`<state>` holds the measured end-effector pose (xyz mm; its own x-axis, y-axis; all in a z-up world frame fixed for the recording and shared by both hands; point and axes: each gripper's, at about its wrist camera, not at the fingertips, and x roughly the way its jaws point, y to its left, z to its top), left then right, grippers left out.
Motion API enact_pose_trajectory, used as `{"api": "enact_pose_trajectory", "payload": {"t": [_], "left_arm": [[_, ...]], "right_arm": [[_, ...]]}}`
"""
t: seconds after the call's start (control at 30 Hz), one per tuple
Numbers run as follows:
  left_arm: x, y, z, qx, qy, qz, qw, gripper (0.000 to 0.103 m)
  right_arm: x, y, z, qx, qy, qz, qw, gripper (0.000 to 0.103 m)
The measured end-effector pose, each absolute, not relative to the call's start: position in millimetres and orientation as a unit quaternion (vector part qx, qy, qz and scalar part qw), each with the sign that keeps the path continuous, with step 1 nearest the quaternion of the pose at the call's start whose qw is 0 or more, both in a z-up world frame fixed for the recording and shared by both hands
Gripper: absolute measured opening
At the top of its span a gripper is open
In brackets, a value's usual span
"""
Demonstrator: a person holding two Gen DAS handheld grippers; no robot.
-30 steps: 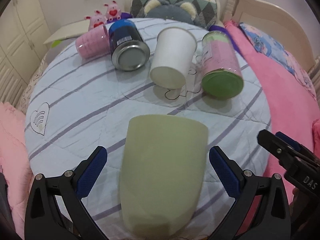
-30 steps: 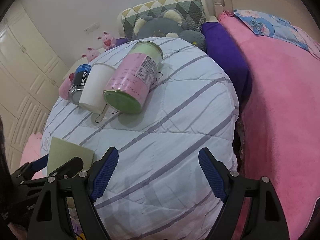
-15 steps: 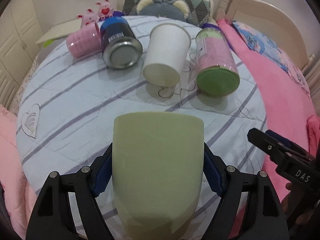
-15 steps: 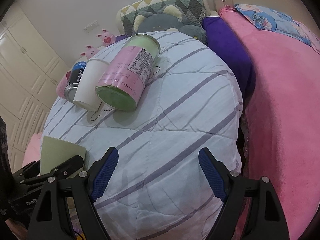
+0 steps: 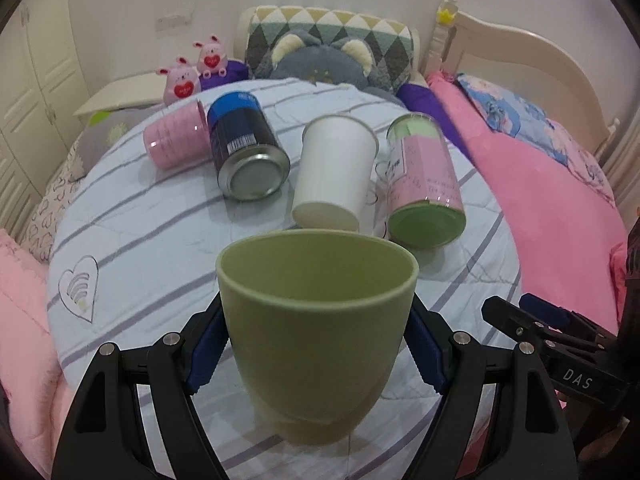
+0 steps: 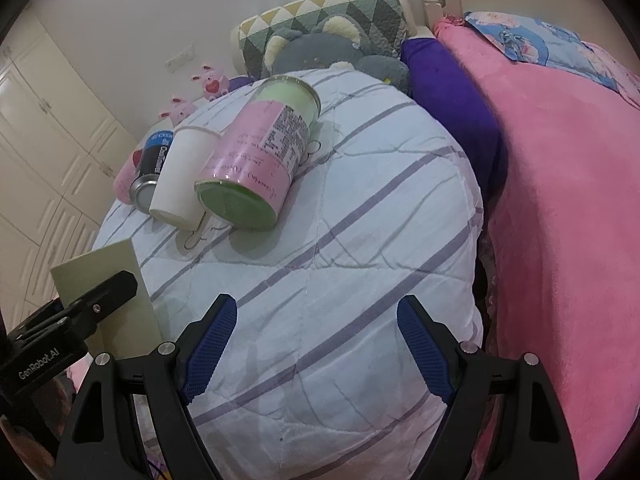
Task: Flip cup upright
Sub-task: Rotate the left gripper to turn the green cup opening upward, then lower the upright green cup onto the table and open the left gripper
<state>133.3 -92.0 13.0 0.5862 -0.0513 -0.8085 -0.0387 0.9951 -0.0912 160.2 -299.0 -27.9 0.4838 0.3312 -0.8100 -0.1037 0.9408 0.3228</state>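
A pale green cup sits between the blue pads of my left gripper, which is shut on its sides. The cup's open mouth faces up and away from me, and its base hangs just above the striped quilt. In the right wrist view the cup shows at the far left with the left gripper's finger across it. My right gripper is open and empty over the quilt's near edge, to the right of the cup.
Lying on their sides at the back of the quilt are a pink cup, a blue can, a white paper cup and a pink-labelled green tin. A pink blanket lies to the right; pillows and plush toys are behind.
My left gripper closed on the green cup, lifted it and turned it from lying on its side to mouth up. The right gripper stayed in place.
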Motion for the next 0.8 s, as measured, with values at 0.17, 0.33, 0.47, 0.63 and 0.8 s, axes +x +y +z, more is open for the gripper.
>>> {"api": "enact_pose_trajectory", "payload": {"t": [0.17,0.33,0.47,0.63,0.8], "left_arm": [[131.0,-90.4,17.1,-0.047,0.442,-0.004,0.896,0.080],[121.9,-85.9,15.8,-0.057,0.440,-0.010,0.896,0.080],[111.5,-84.8,13.2,-0.057,0.437,-0.016,0.897,0.080],[99.3,-86.1,12.4,-0.055,0.433,-0.020,0.900,0.080],[90.1,-88.7,11.0,-0.048,0.427,-0.021,0.903,0.080]], "right_arm": [[160.0,-296.1,-24.8,0.111,0.490,0.124,0.856,0.084],[156.5,-289.5,-23.6,0.104,0.490,0.126,0.856,0.084],[151.9,-284.7,-22.3,0.097,0.491,0.126,0.857,0.084],[143.7,-281.8,-18.9,0.093,0.488,0.120,0.859,0.084],[132.3,-280.2,-15.1,0.089,0.484,0.113,0.863,0.084]]}}
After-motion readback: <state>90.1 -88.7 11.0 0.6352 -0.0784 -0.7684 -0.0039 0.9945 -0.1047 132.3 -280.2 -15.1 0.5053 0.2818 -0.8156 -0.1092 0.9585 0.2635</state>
